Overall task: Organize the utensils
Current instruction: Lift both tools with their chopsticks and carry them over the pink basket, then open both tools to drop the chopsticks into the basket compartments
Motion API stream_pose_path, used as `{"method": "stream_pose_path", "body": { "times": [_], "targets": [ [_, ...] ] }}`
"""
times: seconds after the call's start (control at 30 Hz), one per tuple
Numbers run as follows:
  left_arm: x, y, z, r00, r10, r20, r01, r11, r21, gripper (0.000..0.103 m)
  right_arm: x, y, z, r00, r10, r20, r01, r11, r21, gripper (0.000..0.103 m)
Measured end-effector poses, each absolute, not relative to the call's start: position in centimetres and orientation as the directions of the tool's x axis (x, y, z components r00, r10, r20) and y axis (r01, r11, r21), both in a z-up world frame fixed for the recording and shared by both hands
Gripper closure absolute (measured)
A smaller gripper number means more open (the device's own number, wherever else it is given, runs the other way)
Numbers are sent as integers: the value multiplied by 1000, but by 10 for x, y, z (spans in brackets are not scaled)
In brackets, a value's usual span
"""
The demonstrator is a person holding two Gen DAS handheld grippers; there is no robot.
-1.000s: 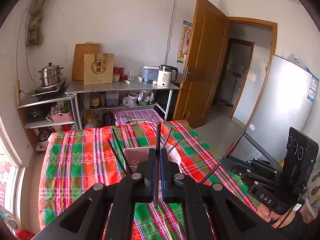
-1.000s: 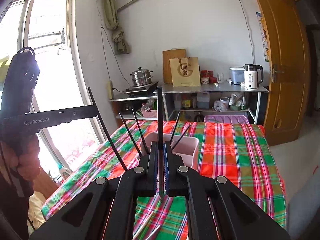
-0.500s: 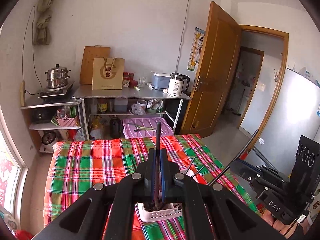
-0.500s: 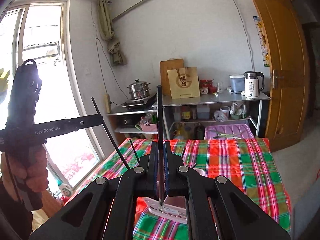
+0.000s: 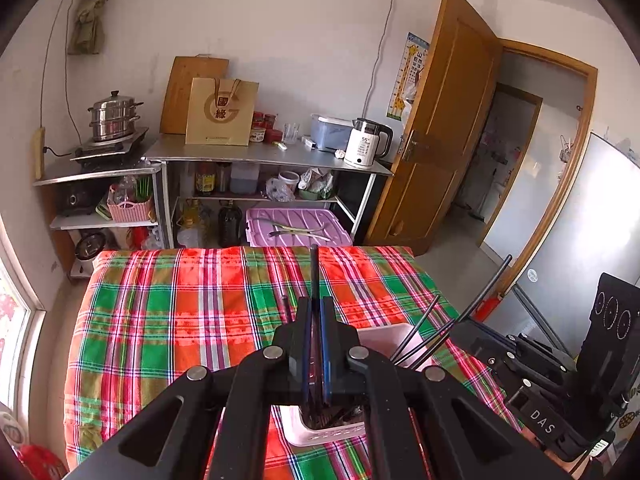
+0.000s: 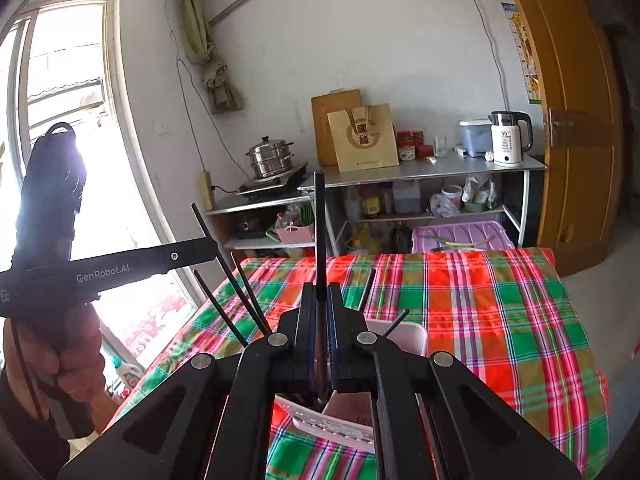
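Plaid table (image 5: 168, 320), two clamped chopsticks (image 5: 314, 276)

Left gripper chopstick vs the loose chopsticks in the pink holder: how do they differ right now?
The left gripper is shut on its black chopstick, which stands nearly straight up the frame between the fingers; the loose chopsticks are gripped by nothing. They lean at a slant, fanned out of the pink holder, with free tips. Both are thin, black and straight.
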State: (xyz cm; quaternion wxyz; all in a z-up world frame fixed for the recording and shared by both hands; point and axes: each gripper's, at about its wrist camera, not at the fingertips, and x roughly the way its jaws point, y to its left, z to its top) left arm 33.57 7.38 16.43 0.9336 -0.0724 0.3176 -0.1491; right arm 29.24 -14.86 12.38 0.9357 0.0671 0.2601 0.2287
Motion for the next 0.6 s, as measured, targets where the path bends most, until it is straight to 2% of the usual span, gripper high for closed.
{"method": "stream_pose_path", "body": {
  "times": [0.3,0.5,0.6],
  "targets": [
    [349,69,126,700,-317,-640,220,948,-228,99,301,-147,94,721,461,-517,-383,887,257,98],
    [347,69,125,706,-316,-633,215,948,-233,99,299,-150,89,694,476,-539,-399,879,263,98],
    [338,70,134,724,-318,-612,220,947,-232,96,293,-157,95,706,476,-524,-397,879,264,91]
  ]
}}
